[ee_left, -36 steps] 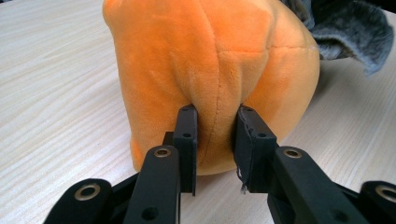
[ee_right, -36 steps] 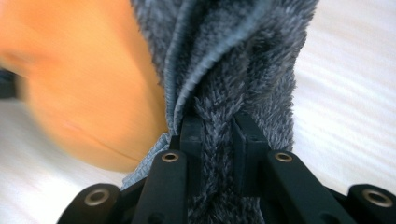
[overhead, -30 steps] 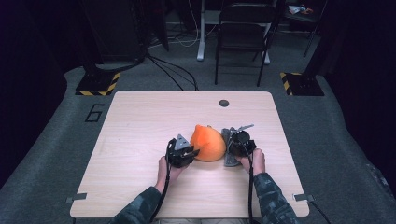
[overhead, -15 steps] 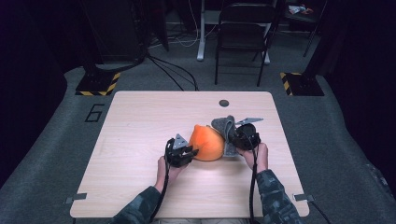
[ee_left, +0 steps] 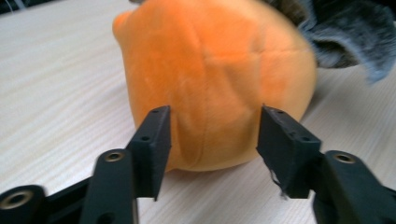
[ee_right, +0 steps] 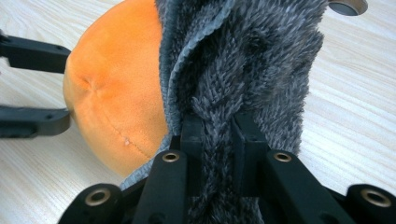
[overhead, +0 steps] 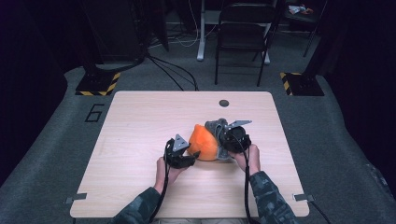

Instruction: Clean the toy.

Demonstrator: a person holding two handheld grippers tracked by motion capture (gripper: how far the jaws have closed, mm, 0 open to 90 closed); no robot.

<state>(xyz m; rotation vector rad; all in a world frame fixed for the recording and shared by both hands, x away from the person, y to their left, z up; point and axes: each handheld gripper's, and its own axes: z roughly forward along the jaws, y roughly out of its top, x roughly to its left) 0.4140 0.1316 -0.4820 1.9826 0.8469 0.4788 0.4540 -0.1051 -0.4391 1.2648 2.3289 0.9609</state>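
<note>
While the person's forearms come in over the near edge of the counter [overhead: 140, 186], the left gripper [overhead: 180, 151] rests beside the orange plush ball [overhead: 203, 142]. Its jaws have just been opening and now stand apart on either side of the ball's rounded end, pads clear of it. The right gripper [overhead: 229, 135] has its jaws closed tight on a fold of grey fuzzy cloth [ee_right: 247, 70] that drapes against the ball's far side. Ball and cloth sit right of the counter's middle, on pale wood-grain laminate. Farther back, a small dark round cap [overhead: 224, 103] sits in the counter top. Beyond lies grey carpet with a painted number six [overhead: 95, 112], yellow-black striped stand bases [overhead: 98, 84], loose cables and a black folding chair [overhead: 243, 35].
</note>
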